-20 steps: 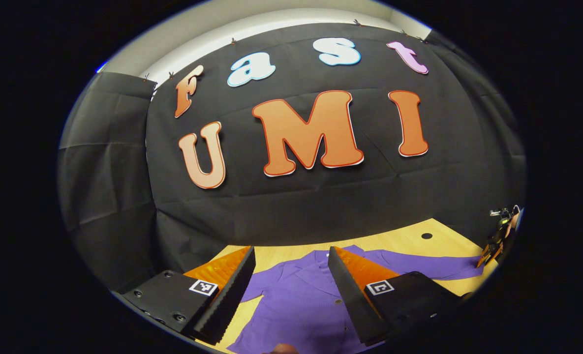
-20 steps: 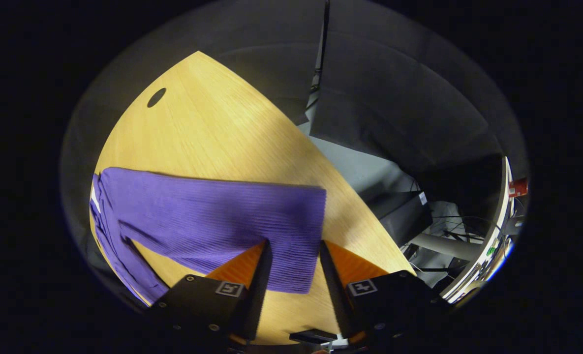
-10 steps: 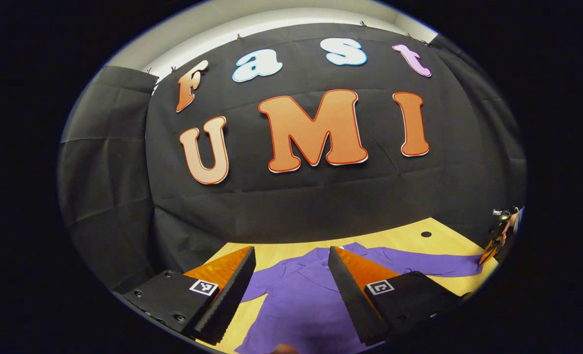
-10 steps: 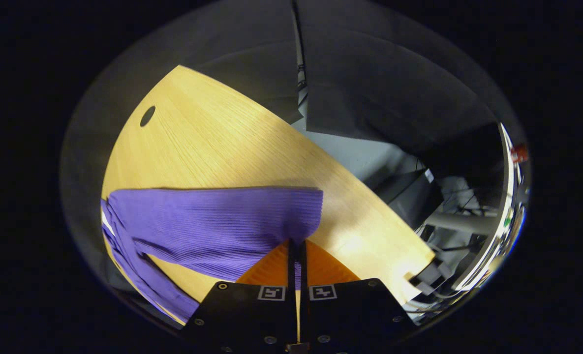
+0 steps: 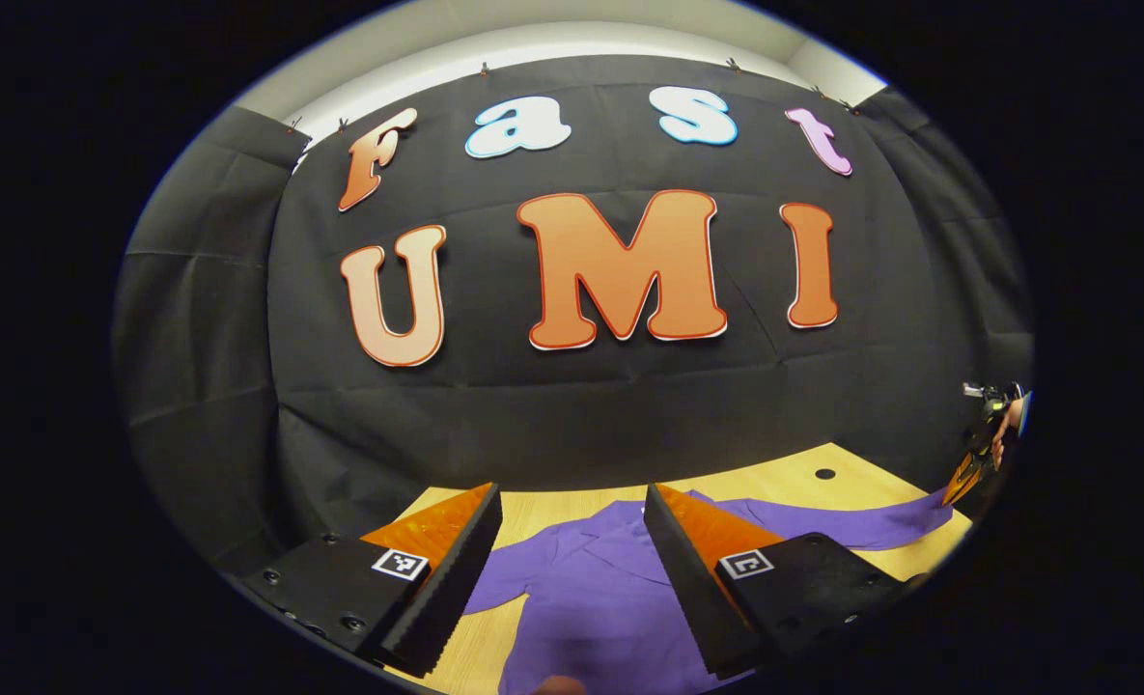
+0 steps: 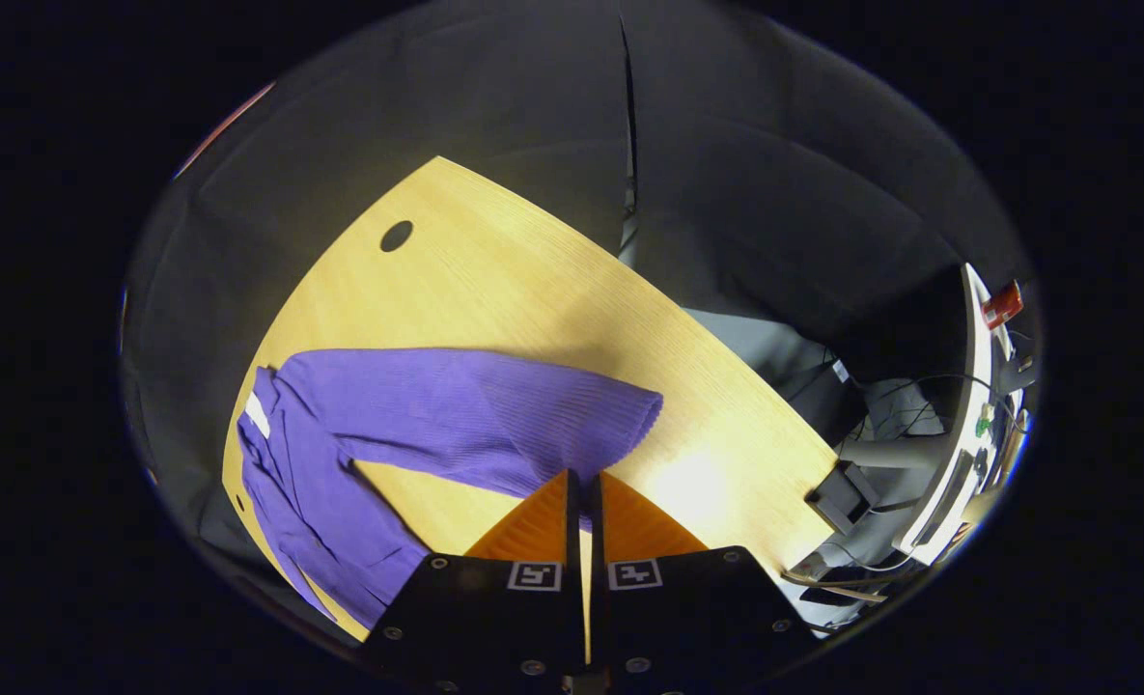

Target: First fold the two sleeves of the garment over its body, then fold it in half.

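Note:
A purple ribbed garment (image 5: 591, 598) lies flat on the wooden table (image 5: 803, 483), collar toward the back wall. My left gripper (image 5: 572, 502) hangs open above its chest, nothing between the fingers. One sleeve (image 5: 851, 521) runs out to the right, where the right gripper (image 5: 967, 473) holds its end, small at the picture's edge. In the right gripper view the same sleeve (image 6: 475, 415) stretches left from the cuff, and my right gripper (image 6: 581, 483) is shut on the cuff, lifting it a little off the table (image 6: 494, 280). The garment's body (image 6: 311, 502) lies at lower left.
A round cable hole (image 6: 397, 236) sits in the tabletop beyond the sleeve. Past the table's right edge stand dark equipment and cables (image 6: 880, 454) on the floor. Black cloth walls close the back and sides.
My right gripper closed on the sleeve cuff and has lifted it, so the sleeve now bends upward at its end. The left gripper stayed open, drifting slightly over the garment.

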Demonstrator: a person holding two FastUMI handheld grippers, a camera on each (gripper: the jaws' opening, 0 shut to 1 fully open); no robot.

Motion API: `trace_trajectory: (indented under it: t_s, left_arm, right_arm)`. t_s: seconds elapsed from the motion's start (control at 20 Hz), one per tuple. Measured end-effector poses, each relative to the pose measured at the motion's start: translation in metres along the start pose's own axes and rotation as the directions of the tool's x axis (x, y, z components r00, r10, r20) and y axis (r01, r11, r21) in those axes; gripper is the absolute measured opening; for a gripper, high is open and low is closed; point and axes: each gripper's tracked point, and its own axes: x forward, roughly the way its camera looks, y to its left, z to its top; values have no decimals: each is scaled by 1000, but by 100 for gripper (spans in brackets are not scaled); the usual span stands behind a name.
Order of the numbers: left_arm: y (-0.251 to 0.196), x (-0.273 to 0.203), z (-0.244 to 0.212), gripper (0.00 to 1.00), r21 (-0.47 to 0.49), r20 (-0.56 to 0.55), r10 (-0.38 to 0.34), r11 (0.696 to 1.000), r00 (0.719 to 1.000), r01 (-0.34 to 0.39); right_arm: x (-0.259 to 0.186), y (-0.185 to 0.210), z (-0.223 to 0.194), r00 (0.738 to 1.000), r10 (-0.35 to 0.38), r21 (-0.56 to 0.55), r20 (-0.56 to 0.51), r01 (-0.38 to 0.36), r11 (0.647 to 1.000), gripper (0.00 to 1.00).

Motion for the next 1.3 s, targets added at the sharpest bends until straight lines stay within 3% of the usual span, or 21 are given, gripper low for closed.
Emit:
trace_trajectory:
  t_s: [0.3, 0.55, 1.0, 1.3]
  left_arm:
    - [35, 13, 0, 93, -32, 20, -22, 999, 1000, 22]
    - [72, 19, -12, 93, -44, 1, -9, 999, 1000, 9]
    - [140, 21, -38, 93, -12, -71, 57, 998, 996, -58]
    - [174, 20, -51, 94, -7, -99, 95, 995, 991, -96]
  right_arm:
    - [-57, 57, 4, 997, 35, -41, 74, -32, 999, 4]
    - [-90, 127, -3, 989, 91, -149, 114, -74, 986, 3]
    - [-128, 242, -28, 969, 193, -343, 151, -132, 930, 3]
    - [-149, 316, -56, 952, 277, -450, 133, -191, 872, 3]
